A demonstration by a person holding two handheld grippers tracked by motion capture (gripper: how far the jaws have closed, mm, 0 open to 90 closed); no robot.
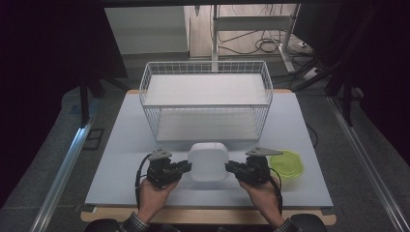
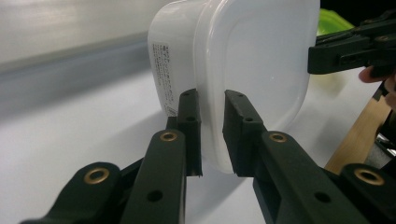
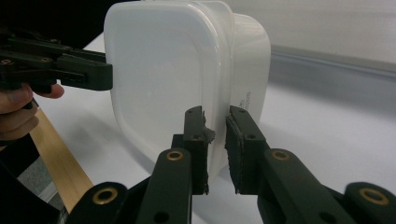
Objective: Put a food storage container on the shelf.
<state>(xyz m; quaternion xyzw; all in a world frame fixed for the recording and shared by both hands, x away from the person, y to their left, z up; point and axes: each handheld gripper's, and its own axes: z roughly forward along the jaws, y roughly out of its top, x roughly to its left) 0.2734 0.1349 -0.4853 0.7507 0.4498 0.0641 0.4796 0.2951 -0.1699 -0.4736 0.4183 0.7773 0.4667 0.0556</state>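
Observation:
A white plastic tub with rounded corners sits at the near middle of the pale table. My left gripper is at its left side and my right gripper at its right side. In the left gripper view the jaws are shut on the tub's protruding rim, beside a printed label. In the right gripper view the jaws pinch the rim on the opposite side. Each gripper view also shows the other gripper's black jaws at the tub's far edge.
A white wire basket with a shelf stands just behind the tub, its open front facing me. A yellow-green lid lies on the table right of my right gripper. The table's wooden front edge runs below my hands.

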